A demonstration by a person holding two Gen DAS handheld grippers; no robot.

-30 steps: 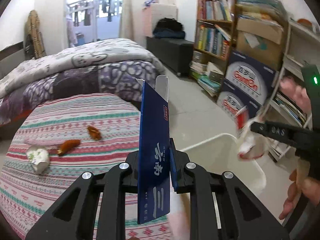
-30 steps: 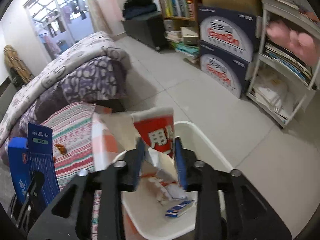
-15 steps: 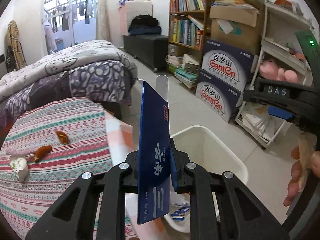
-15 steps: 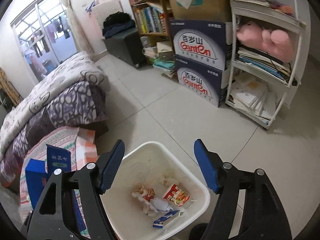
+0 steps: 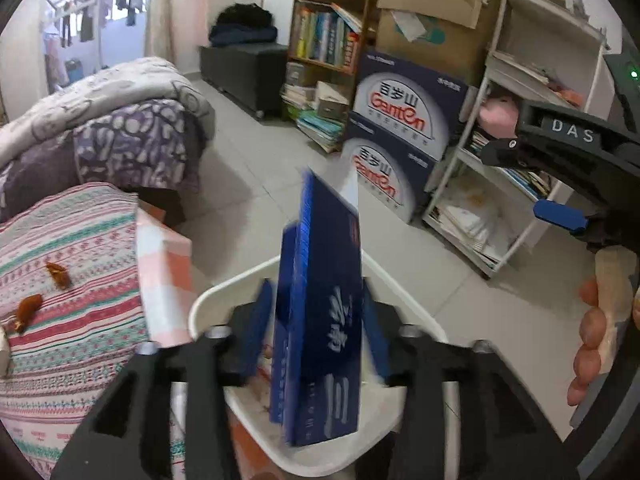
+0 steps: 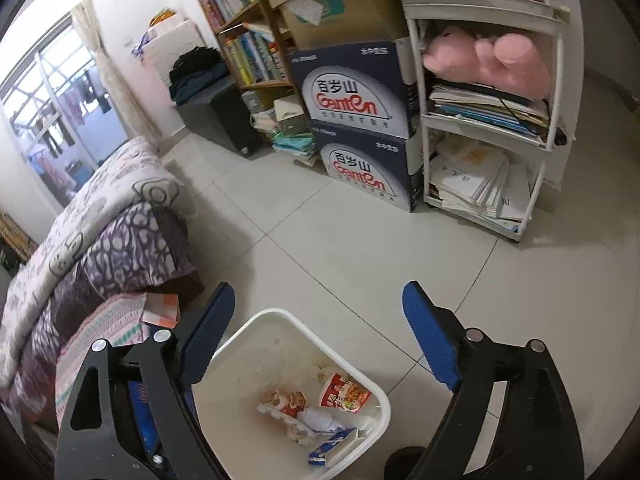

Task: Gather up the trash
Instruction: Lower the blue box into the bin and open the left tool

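A tall blue carton (image 5: 320, 320) stands tilted and blurred between the fingers of my left gripper (image 5: 316, 300), over the white bin (image 5: 224, 292). The jaws are opening, and narrow gaps show between the pads and the carton. My right gripper (image 6: 318, 296) hangs above the white bin (image 6: 280, 314). Its jaws are wide and still opening, with nothing between them. In the bin lie a red cup (image 6: 344, 394), crumpled wrappers (image 6: 288, 404) and a small blue-white carton (image 6: 332, 446). Orange scraps (image 5: 58, 274) lie on the striped tablecloth (image 5: 72, 360).
The bin stands on the tiled floor beside the cloth-covered table. A bed with a quilt (image 6: 100, 216) is to the left. Stacked Ganten boxes (image 6: 360, 140), a white shelf unit (image 6: 492, 120) and a bookshelf (image 5: 324, 32) line the far side. A hand (image 5: 592, 340) holds the right gripper.
My left gripper moved from the table to over the bin and its jaws parted around the carton. My right gripper dropped the red wrapper into the bin and opened wide.
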